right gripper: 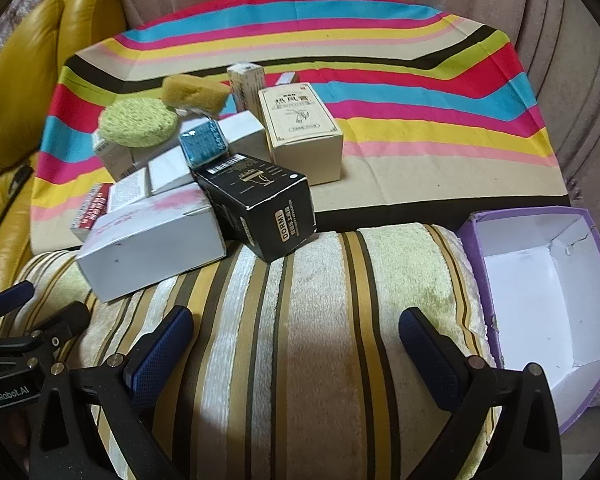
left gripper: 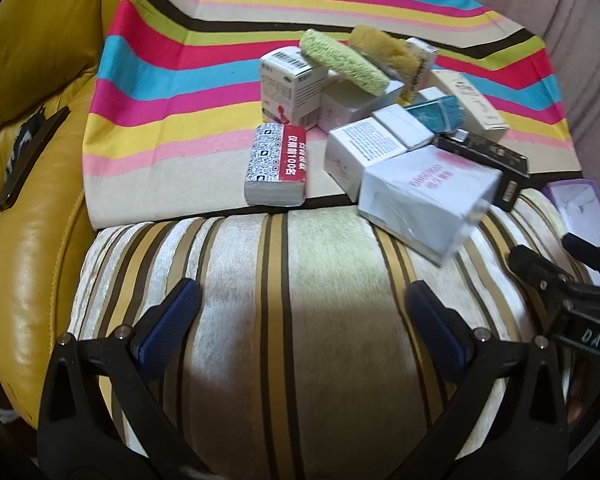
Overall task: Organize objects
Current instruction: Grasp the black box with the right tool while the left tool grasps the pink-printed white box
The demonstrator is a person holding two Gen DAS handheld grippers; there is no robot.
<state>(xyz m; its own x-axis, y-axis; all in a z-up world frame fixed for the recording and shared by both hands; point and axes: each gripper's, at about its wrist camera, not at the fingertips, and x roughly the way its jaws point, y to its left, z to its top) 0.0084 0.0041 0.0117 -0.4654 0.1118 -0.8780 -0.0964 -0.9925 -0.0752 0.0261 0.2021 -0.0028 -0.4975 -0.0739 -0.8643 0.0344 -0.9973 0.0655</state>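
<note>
A heap of small boxes lies on a bright striped cloth point(left gripper: 180, 80). It holds a white box with pink print point(left gripper: 424, 196), a red and white pack point(left gripper: 278, 164), a black box point(right gripper: 260, 200), a cream box point(right gripper: 300, 132), a teal box point(right gripper: 202, 146), a round green pad point(right gripper: 140, 122) and a yellow sponge point(right gripper: 196, 94). To the right stands an open purple box point(right gripper: 520, 236) with nothing in it. My left gripper point(left gripper: 300, 304) hovers open over a striped cushion point(left gripper: 300, 260), short of the heap. My right gripper point(right gripper: 296, 332) is open beside it, with the purple box on its right.
A yellow leather seat point(left gripper: 32, 120) rises on the left, with a flat black object point(left gripper: 32, 152) lying on it. A pinkish padded sofa back point(right gripper: 560, 40) runs behind and along the right. The white box and the black box overhang the cushion's far edge.
</note>
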